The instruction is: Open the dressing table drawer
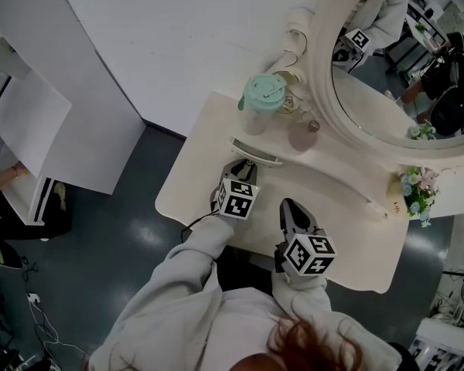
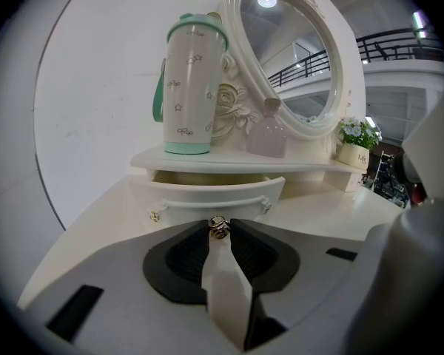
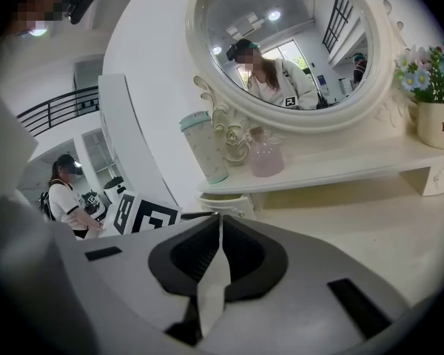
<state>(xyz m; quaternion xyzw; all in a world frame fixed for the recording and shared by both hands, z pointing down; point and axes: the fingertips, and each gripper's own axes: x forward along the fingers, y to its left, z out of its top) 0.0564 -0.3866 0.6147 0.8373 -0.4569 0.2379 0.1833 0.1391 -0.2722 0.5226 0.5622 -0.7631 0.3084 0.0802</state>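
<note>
My left claw [image 2: 220, 223] pinches the knob [image 2: 219, 228] at twelve o'clock. The drawer [image 2: 207, 194] is partly out, so next I pull toward six. My right claw [image 3: 219, 219] is squeezed closed with nothing in it.

Drawer [image 2: 207, 194]: cream, curved front, a small rosette at each end. I see it standing partly out from under the raised shelf [image 2: 229, 160], interior showing above its front. Metal knob [image 2: 219, 227] centre-front. Left end of the bench [image 1: 332, 199].
</note>
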